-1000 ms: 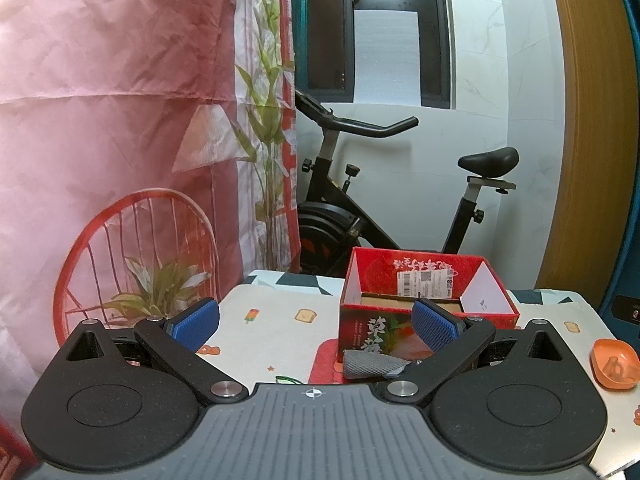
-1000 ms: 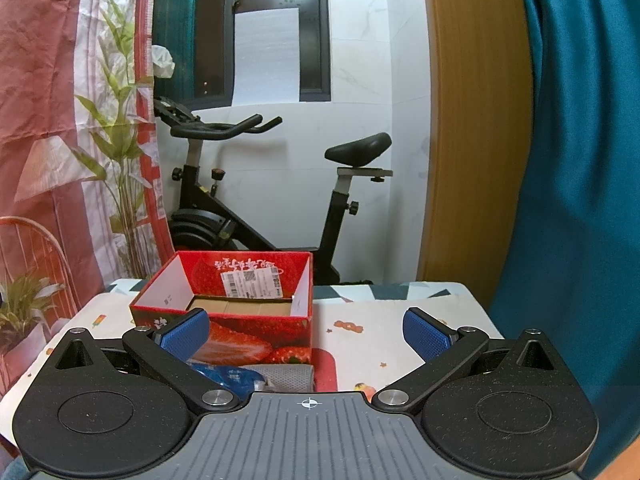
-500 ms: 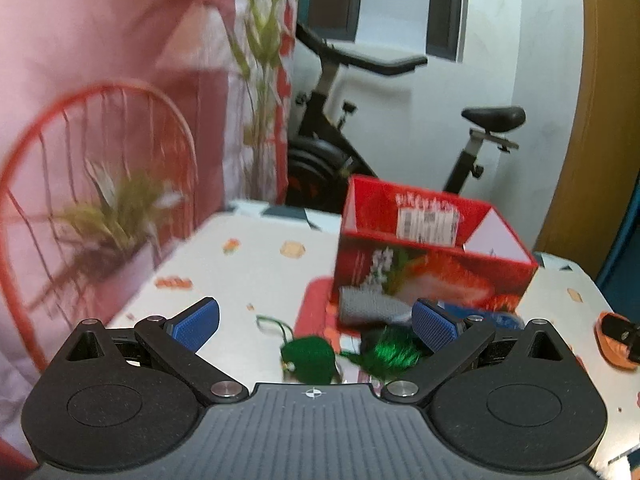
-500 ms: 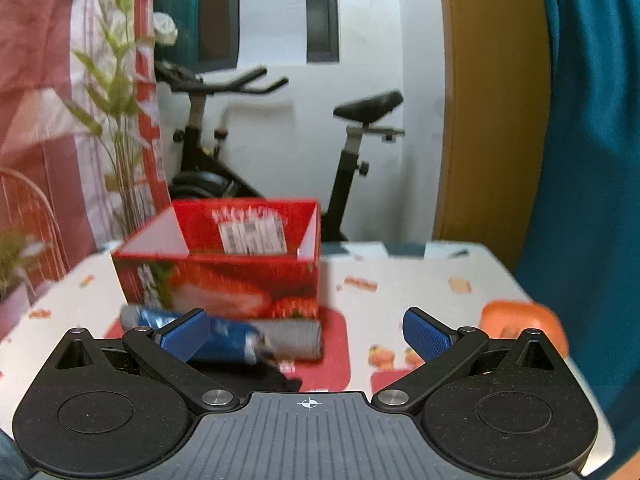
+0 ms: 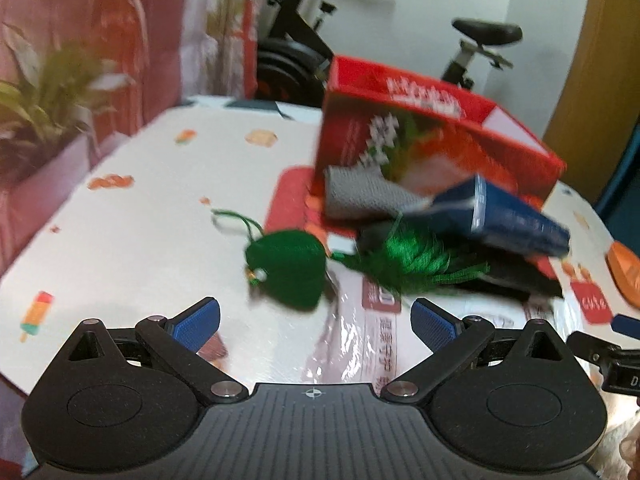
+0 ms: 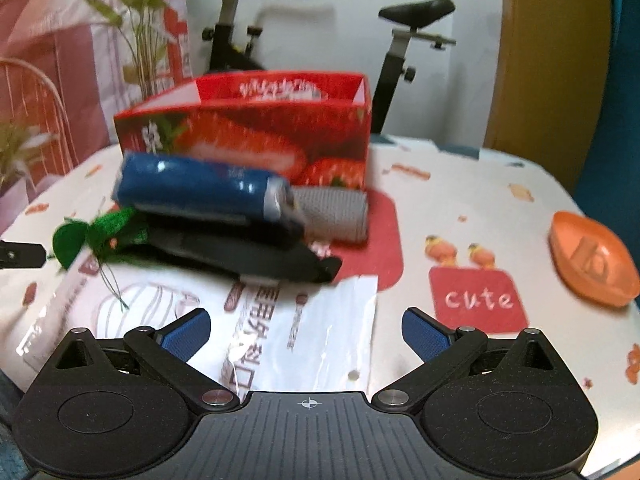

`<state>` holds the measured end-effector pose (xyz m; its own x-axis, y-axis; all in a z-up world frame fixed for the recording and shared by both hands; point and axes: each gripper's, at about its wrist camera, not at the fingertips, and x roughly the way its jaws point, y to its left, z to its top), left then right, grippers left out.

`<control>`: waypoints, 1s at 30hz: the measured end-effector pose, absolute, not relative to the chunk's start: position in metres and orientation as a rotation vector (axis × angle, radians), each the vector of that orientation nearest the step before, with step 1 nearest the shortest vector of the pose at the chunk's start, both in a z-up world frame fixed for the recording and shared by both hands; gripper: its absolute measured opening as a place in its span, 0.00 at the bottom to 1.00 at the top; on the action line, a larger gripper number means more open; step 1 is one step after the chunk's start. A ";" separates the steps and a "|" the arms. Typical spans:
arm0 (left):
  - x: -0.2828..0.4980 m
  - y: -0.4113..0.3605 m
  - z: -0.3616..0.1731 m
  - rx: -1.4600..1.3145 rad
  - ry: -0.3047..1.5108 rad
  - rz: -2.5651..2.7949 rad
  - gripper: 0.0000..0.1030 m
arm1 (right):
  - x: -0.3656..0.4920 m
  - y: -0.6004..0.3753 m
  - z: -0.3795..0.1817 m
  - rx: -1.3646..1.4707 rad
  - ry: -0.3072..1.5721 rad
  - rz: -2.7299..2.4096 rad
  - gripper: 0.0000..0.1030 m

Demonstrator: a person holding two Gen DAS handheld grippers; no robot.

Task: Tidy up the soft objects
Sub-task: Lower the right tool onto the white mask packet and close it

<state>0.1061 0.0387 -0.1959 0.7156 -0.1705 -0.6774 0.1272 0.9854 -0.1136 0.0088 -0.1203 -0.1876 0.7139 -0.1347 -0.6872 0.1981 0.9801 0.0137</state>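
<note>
2 grippers hover above the bench [image 6: 460, 208], each with its blue-padded fingers spread wide and holding nothing: left gripper [image 5: 315, 322], right gripper [image 6: 307, 330]. Just ahead of both lies a white printed plastic bag [image 6: 304, 320]. Beyond it sit a green pouch [image 5: 290, 268] and a green tassel [image 5: 416, 258], beside a black cloth [image 6: 248, 256]. A blue pack [image 6: 200, 190] rests on the cloth, touching a grey roll [image 6: 336, 214]. Behind stands the red strawberry box [image 6: 260, 140], open-topped. An orange dish [image 6: 592, 258] lies well apart at the right.
</note>
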 end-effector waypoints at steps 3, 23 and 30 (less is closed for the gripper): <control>0.112 0.036 -0.209 -0.060 0.788 -0.197 0.97 | 0.012 -0.126 -0.200 0.115 0.791 -0.187 0.98; 0.128 0.023 -0.249 -0.141 0.862 -0.395 0.78 | 0.030 -0.135 -0.228 0.244 0.846 -0.100 0.95; 0.125 0.017 -0.248 -0.137 0.867 -0.438 0.78 | 0.030 -0.129 -0.227 0.256 0.838 -0.040 0.87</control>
